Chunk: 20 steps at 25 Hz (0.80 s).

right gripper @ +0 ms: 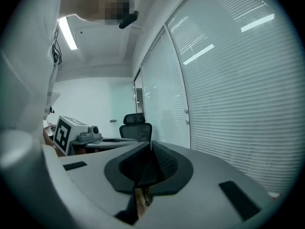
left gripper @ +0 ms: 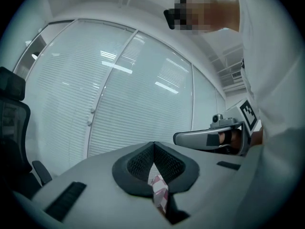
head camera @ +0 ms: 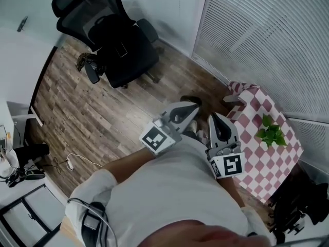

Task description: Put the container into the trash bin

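No container and no trash bin show in any view. In the head view my left gripper (head camera: 192, 106) and right gripper (head camera: 215, 118) are held side by side in front of the person's chest, above the wood floor. Both are shut with nothing between the jaws. The left gripper view has its own jaws (left gripper: 153, 145) closed against a wall of white blinds, with the right gripper (left gripper: 209, 138) alongside at the right. In the right gripper view the jaws (right gripper: 151, 145) meet tip to tip, and the left gripper (right gripper: 88, 138) sits at the left.
A small table with a red-and-white check cloth (head camera: 267, 161) stands at the right and bears a green plant (head camera: 271, 130). A black office chair (head camera: 119, 48) is at the upper left. White blinds (head camera: 267, 35) line the far wall. Cables (head camera: 72, 161) lie on the floor at the left.
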Motion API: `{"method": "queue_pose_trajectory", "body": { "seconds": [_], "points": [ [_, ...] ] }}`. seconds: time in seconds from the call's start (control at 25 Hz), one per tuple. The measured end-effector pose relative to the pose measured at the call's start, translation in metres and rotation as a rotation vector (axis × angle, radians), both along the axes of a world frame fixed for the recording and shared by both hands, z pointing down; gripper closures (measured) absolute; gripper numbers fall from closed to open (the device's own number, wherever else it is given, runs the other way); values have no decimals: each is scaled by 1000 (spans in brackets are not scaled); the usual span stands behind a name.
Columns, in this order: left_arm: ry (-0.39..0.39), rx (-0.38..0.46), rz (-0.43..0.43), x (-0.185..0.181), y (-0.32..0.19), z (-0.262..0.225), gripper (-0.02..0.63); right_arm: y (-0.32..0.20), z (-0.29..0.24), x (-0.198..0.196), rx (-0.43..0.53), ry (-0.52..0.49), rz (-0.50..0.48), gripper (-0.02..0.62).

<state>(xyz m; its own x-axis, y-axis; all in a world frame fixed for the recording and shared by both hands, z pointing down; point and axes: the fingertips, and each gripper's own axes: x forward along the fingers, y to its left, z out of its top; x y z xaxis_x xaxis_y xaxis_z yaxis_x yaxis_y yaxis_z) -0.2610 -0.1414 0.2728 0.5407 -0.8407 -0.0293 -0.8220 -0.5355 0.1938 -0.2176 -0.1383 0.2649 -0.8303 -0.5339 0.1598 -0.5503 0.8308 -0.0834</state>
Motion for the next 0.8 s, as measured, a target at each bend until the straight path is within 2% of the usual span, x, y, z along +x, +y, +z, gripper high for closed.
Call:
{"method": "queue_pose_trajectory", "body": {
  "seconds": [0.2,0.8],
  "points": [
    [-4,30,17,3,-1,-16,575,-3,-8,-9,14,3,-6,563],
    [17,23,0,-5,-10,-21,575,-15,-11,-16,20,12,-1,563]
  ]
}}
